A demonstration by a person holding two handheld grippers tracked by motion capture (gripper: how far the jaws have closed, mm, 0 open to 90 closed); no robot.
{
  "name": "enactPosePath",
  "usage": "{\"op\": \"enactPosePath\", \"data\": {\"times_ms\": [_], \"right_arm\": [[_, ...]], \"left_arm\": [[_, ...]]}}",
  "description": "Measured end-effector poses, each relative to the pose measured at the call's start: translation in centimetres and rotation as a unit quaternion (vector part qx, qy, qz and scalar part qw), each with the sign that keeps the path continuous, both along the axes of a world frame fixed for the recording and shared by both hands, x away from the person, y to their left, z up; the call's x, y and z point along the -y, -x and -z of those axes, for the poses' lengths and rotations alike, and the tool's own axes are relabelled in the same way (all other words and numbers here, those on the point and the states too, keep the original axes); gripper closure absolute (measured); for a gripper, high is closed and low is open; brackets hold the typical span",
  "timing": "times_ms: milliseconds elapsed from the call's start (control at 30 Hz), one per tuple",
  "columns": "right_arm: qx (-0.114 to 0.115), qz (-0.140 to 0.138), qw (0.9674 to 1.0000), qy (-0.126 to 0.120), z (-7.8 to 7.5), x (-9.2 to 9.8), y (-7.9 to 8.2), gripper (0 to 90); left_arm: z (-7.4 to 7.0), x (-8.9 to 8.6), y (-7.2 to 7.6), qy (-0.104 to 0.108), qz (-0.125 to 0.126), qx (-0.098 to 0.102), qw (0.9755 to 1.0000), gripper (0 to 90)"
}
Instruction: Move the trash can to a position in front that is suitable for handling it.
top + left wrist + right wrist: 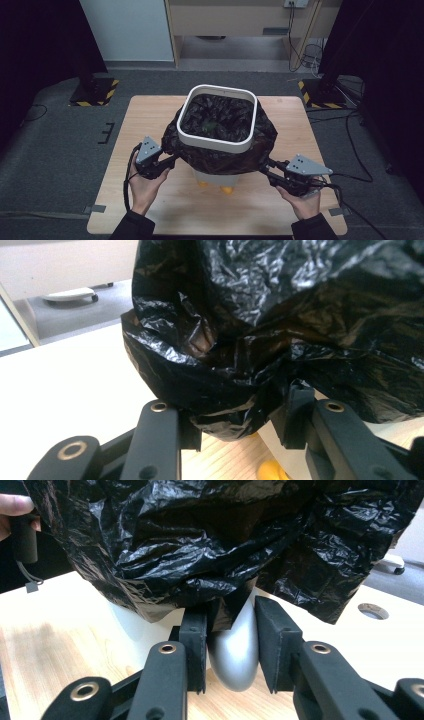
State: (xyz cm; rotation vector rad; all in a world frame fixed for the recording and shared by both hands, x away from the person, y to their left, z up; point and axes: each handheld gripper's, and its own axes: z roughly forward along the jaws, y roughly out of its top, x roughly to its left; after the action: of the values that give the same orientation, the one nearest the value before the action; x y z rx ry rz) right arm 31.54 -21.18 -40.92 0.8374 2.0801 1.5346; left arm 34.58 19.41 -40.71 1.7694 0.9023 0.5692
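Grey carpet surrounds a light wooden table [150,115]; hazard-striped stand bases sit on the floor beyond its far corners. At table centre, slightly toward the far edge: white bin [218,177] w/ a rounded-square rim, lined w/ a black bin bag [220,155] whose edge is folded down over the outside as a crumpled skirt. Orange pieces [226,189] show at the bin's foot, toward the near edge.

L gripper [167,162], held in the person's left hand [142,187], meets the bag skirt on the bin's left side. In the left gripper view a bunched fold of the bag [225,410] fills the gap between the jaws, which pinch it.

R gripper [265,167], in the right hand [305,202], meets the skirt on the bin's right side. In the right gripper view a tongue of bag film [225,612] hangs between the jaws against one pad; the jaws stand apart, w/ the bin wall [235,655] visible in the gap. Whether they grip the film cannot be told.
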Motion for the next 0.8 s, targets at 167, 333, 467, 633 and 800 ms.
{"op": "enactPosePath", "data": {"times_ms": [167, 333, 467, 633, 800], "right_arm": [[0.004, 0.0, 1.0, 0.002, 0.2, 0.0, 0.0, 67.4], [0.003, 0.002, 1.0, -0.006, 0.9, 0.1, 0.0, 66.4], [0.012, 0.012, 0.9998, -0.012, 0.7, 0.6, 0.3, 58.4], [0.009, 0.018, 0.9997, -0.014, 0.7, 1.3, 0.5, 53.0], [0.002, 0.027, 0.9996, -0.013, 1.0, 2.2, 0.7, 48.0]], "left_arm": [[0.3, -0.2, 0.1, -0.006, 0.005, 0.009, 0.9999, 59.9], [0.7, -1.0, 0.7, -0.017, 0.001, 0.007, 0.9998, 52.8], [1.7, -1.9, 1.5, -0.032, -0.007, -0.007, 0.9994, 45.0], [3.5, -3.1, 2.6, -0.053, -0.015, -0.029, 0.9981, 41.4], [5.8, -4.0, 3.5, -0.073, -0.023, -0.06, 0.9952, 36.0]]}}
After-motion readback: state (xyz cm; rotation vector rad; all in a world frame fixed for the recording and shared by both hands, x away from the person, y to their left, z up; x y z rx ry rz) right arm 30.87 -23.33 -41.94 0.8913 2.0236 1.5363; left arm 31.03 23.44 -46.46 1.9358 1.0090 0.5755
